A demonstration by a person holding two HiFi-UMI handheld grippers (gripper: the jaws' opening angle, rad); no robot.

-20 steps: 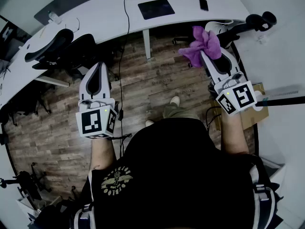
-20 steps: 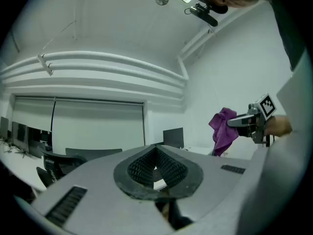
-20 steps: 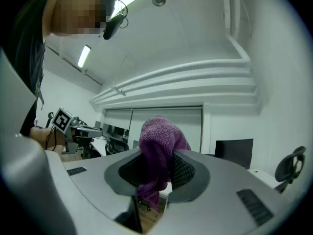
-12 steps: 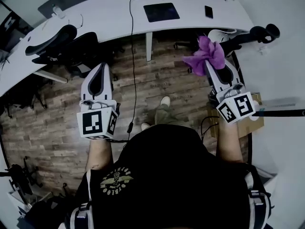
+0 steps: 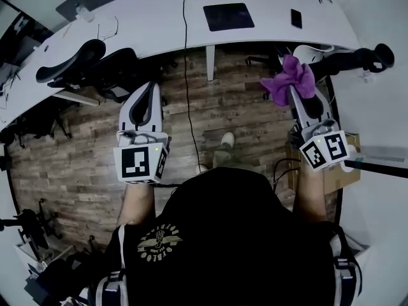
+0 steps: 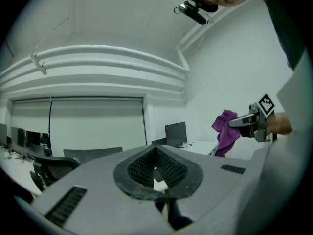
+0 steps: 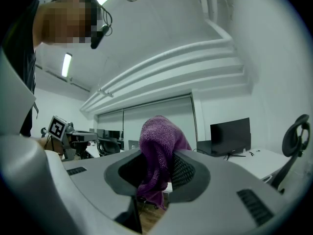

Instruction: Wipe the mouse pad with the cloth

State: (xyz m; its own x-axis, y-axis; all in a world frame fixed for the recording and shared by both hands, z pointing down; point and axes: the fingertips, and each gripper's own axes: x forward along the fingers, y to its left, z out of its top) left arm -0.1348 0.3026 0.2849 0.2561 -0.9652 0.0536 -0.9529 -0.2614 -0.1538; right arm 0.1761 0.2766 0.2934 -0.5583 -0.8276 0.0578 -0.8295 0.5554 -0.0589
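- Cloth (image 7: 159,136): purple, nubbly looped pile, matt.
- Right gripper (image 7: 157,161): shell of smooth matt grey plastic; pads (image 7: 185,173) dark, cross-hatched, rubbery-looking.
- Left gripper (image 6: 155,155): same matt grey shell, same dark hatched pads (image 6: 171,169).
- Mouse pad (image 5: 228,16) on the desk (image 5: 146,24): dark, flat matt.
- Desk top: white, smooth, faint sheen.
- Floor (image 5: 83,158) below the desk: wood planks, grained, weathered-looking.

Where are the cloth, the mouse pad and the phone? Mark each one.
cloth (image 5: 290,80), head view, middle of the purple bunch.
mouse pad (image 5: 228,16), head view, centre of its dark top.
phone (image 5: 296,18), head view, middle of its face.
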